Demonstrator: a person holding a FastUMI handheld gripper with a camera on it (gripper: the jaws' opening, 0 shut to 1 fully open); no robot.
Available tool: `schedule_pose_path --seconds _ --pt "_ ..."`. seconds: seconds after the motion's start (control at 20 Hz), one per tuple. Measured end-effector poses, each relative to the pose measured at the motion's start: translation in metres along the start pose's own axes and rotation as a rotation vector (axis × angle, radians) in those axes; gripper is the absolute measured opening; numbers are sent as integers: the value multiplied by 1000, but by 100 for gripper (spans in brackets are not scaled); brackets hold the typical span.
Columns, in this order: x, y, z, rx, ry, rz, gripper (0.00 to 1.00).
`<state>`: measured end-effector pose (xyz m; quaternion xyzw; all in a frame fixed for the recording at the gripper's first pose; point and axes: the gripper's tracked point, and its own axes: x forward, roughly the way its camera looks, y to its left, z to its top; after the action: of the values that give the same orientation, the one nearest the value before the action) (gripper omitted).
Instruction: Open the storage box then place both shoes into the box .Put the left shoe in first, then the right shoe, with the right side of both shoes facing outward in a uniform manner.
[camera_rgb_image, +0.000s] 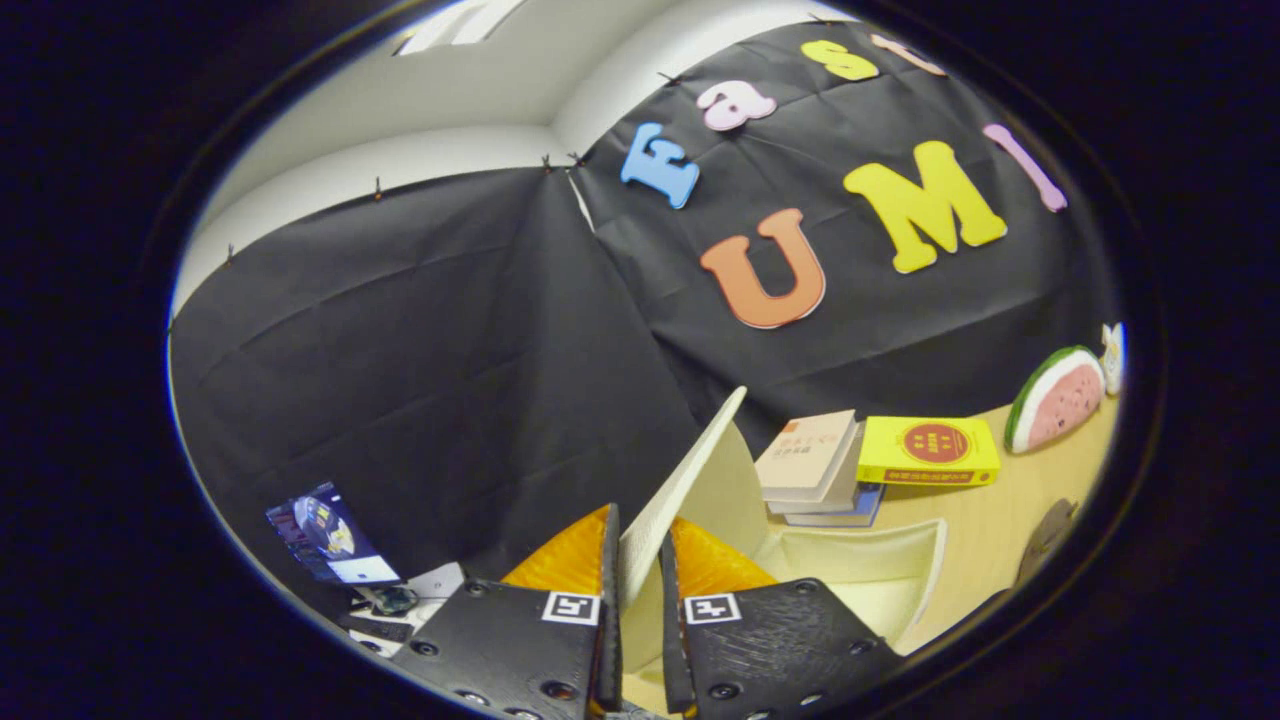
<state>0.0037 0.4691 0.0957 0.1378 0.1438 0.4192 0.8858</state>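
Note:
My gripper (637, 545) is shut on the cream lid (690, 470) of the storage box, with both fingers pinching the lid's edge. The lid stands raised and tilted, rising away from the fingers toward the black wall. Below and to the right of the fingers lies the open cream box (900, 570), its pale inside showing. A dark rounded thing (1045, 535), perhaps a shoe, lies on the wooden table (985, 520) to the right of the box; I cannot tell which shoe it is.
Beyond the box sit a stack of books (815, 465) and a yellow book (930, 450). A watermelon-slice toy (1055, 395) stands at the far right by the wall. A screen (330, 540) and small gadgets lie to the left, below the black cloth.

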Motion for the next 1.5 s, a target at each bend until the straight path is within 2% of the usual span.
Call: schedule_pose_path --seconds 0.15,0.25,0.55,0.75,1.05,1.3,1.5 --pt "29 25 -11 -29 35 20 20" --pt "46 44 -21 -79 61 41 31" --pt "77 79 -56 -247 101 85 97" --pt "76 74 -60 -249 85 65 96" --pt "50 29 -39 -238 -5 -53 96" --pt "-4 -26 -9 -244 -46 -155 96" --pt "-70 -102 10 -260 -85 -294 96"
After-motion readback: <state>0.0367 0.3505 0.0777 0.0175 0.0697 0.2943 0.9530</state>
